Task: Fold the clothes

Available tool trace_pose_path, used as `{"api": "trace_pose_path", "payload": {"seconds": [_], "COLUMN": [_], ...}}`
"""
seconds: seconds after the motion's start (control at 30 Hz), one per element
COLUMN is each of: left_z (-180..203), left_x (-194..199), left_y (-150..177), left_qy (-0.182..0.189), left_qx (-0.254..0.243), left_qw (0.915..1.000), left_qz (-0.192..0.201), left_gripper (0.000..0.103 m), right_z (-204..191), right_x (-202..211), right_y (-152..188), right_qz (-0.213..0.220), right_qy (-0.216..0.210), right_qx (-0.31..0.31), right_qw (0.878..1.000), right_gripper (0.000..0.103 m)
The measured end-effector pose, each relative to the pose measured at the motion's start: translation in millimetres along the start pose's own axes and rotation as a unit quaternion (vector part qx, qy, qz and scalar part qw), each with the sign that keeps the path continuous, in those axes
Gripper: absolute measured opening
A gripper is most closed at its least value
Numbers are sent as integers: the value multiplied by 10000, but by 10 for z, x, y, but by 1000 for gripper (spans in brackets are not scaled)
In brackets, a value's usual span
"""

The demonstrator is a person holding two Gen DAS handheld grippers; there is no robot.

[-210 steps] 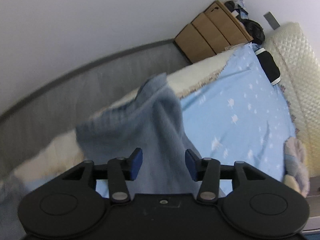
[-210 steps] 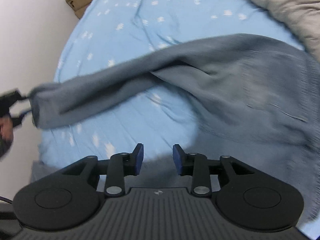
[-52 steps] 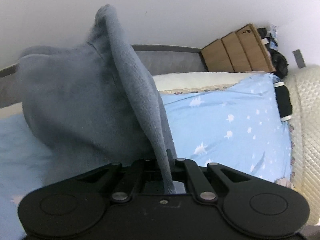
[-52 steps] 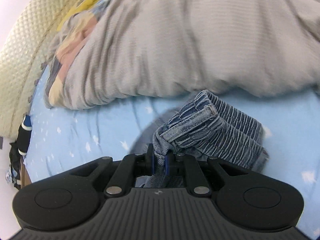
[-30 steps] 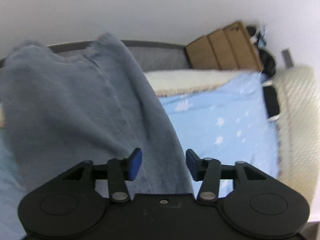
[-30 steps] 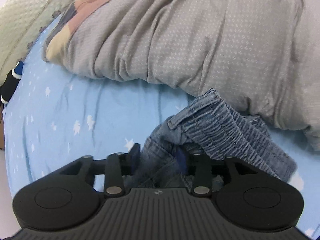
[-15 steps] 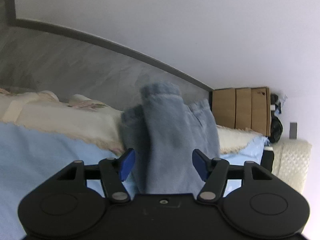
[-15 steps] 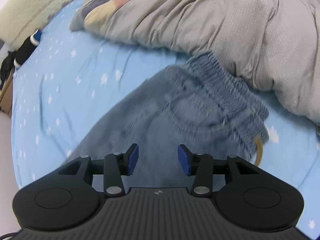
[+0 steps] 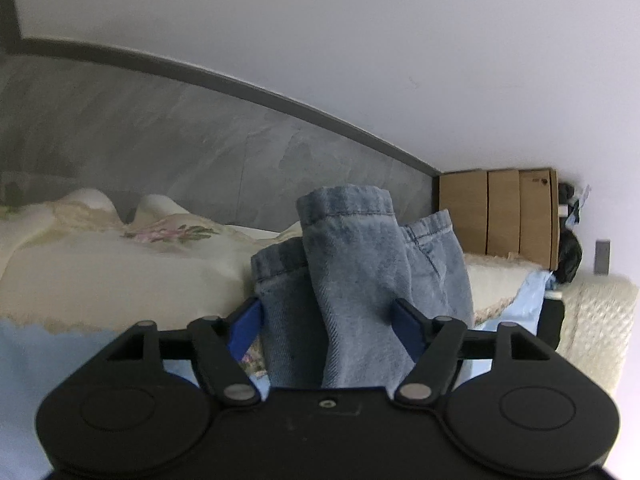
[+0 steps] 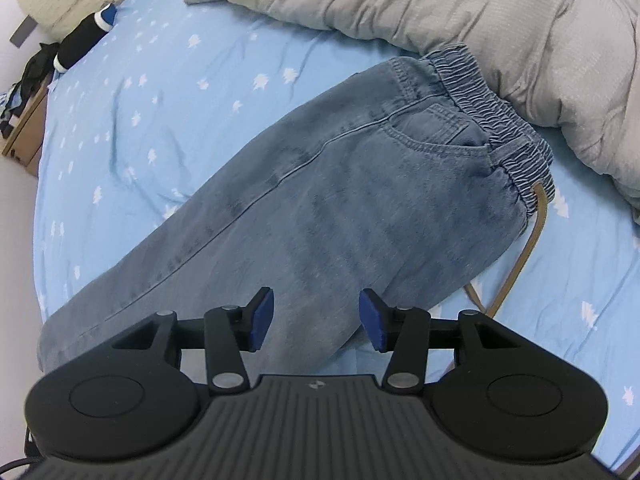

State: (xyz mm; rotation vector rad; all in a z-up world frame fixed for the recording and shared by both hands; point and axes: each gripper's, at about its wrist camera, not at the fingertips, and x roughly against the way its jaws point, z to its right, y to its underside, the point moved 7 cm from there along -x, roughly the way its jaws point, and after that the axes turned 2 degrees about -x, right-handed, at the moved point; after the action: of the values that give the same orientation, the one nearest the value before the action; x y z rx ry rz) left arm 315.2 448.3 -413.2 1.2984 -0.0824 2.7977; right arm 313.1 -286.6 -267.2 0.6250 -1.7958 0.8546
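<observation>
A pair of blue jeans (image 10: 328,184) lies flat on the bed (image 10: 160,80), its elastic waistband against a grey duvet (image 10: 500,12) and its leg cuffs draped over a cream blanket (image 9: 120,276). The right gripper (image 10: 316,322) hovers over the thigh with fingers spread wide, holding nothing. The left gripper (image 9: 326,324) also stands wide, the cuffs lying loose between its fingers.

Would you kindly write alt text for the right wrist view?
Blue jeans lie flat on a star-print sheet, waistband against a grey duvet. The open right gripper hovers over one leg.
</observation>
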Motion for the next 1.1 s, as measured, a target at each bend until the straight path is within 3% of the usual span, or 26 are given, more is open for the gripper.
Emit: {"api": "trace_pose_path", "payload": {"seconds": [0.07,0.13,0.2,0.3,0.47,0.6,0.73,0.87,1.0,1.1], "left_z": [-1,17,74,287,824,1363,1867,2243,2544,2621], "left_x": [-33,-37,-4,115,481,783,997,1121,1218,1263], "left_y": [-6,-2,-9,10,156,473,940,1540,2320,2966], "left_qy": [-147,-243,-149,-125,263,659,1063,1489,1953,2289], "left_qx": [-158,-341,-487,-1002,-1999,-2971,-3847,-4448,-5068,-5356], "left_qw": [9998,9991,9987,9948,9788,9520,9166,8831,8397,8127], "left_qz": [-20,-18,21,126,349,324,225,145,42,-119], "left_gripper": [48,21,9,6,5,5,5,5,5,5], "right_z": [-14,2,27,86,220,295,382,468,554,661], "right_x": [9,12,28,56,61,51,65,81,96,59], "right_y": [13,27,40,49,62,72,81,92,107,213], "right_qz": [13,16,26,56,97,158,352,545,736,820], "right_qy": [-11,-14,-22,-44,-97,-288,-410,-532,-659,-894], "right_qx": [-7,-44,-85,-166,-379,-550,-330,-109,113,304], "right_qw": [10000,10000,10000,9998,9992,9979,9980,9970,9950,9922], "right_gripper": [51,51,51,51,51,51,51,51,51,51]}}
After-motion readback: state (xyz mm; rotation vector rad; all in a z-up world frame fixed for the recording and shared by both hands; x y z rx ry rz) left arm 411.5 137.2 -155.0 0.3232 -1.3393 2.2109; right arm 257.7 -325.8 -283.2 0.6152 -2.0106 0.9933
